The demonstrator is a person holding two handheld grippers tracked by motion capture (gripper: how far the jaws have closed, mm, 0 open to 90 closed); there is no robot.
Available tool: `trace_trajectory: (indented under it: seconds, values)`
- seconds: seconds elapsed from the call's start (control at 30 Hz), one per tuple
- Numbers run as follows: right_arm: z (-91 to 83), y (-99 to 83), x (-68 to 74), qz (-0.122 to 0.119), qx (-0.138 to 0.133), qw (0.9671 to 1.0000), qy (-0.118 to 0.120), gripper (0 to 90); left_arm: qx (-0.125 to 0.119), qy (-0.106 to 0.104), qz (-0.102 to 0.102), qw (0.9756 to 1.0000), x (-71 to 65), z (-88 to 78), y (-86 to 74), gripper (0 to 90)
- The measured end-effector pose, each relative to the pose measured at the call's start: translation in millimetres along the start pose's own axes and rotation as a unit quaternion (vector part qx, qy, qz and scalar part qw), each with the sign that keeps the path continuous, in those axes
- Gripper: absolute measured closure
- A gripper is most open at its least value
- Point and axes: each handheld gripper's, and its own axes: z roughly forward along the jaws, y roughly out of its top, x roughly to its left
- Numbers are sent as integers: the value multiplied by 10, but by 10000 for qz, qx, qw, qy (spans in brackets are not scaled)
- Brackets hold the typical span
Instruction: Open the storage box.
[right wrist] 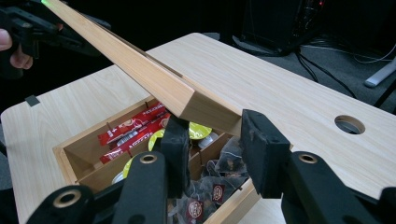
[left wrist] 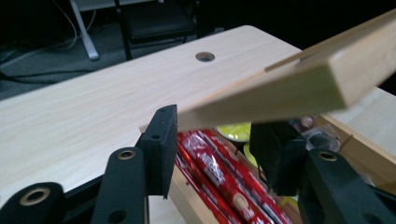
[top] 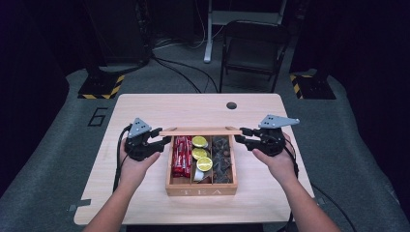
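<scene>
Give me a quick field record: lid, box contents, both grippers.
lid: wooden lid raised above the back of the tea box, held at both ends
left gripper: jaws around the lid's left end
right gripper: jaws around the lid's right end
left compartment: red packets
middle compartment: yellow-green pods
right compartment: dark tea bags

Pale wooden bench (top: 159, 108) with rounded corners and a round hole (top: 231, 105) near the far edge, standing on grey floor (top: 58, 145). Directly on top, toward the near edge: an open wooden box (top: 200, 191) lettered TEA on its front wall. Small dark tab (top: 72, 208) at the near left corner.
</scene>
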Motion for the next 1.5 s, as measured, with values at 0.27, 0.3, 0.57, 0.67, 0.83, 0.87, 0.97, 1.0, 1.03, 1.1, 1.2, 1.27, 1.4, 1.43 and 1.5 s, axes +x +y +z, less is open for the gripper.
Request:
trace_trajectory:
  seconds: [0.27,0.3,0.57,0.67,0.83,0.87,0.97,1.0,1.03,1.1,1.2,1.27,1.4,1.43,1.5]
  values:
    - [17,35,-36,44,-115,9999,-20,627,-153,159,95,9997,-19,37,52,575]
    - [21,40,-44,19,-106,9999,-37,617,-151,166,89,9997,-15,40,60,578]
    - [238,17,-140,-40,35,9993,-358,592,-66,175,24,9998,45,72,167,591]
    - [340,26,-174,-12,43,9988,-489,591,-83,166,-19,9998,77,93,204,598]
    - [386,33,-216,-13,42,9985,-547,576,-117,173,-103,9997,96,113,231,601]
    - [420,29,-245,34,45,9981,-611,566,-99,166,-103,9998,107,116,242,601]
    - [456,21,-278,18,66,9981,-617,555,-81,151,-113,9998,115,116,249,602]
    - [476,13,-288,9,85,9979,-638,554,-97,162,-112,9998,119,121,251,603]
    - [496,3,-301,-13,87,9978,-650,555,-113,159,-133,9997,122,126,255,603]
    - [527,-14,-317,-21,65,9978,-654,559,-121,161,-150,9997,130,134,267,604]
    - [595,-38,-330,23,82,9972,-738,566,-71,147,-143,9998,142,136,284,605]
    - [624,-42,-340,2,87,9972,-746,567,-89,160,-156,9997,141,140,286,606]
    - [672,-50,-344,-1,98,9969,-780,570,-83,159,-155,9997,144,143,292,607]
    - [686,-53,-351,-43,100,9969,-773,577,-84,161,-155,9997,145,145,294,607]
    - [701,-72,-363,-17,80,9970,-765,587,-73,165,-161,9997,145,146,299,607]
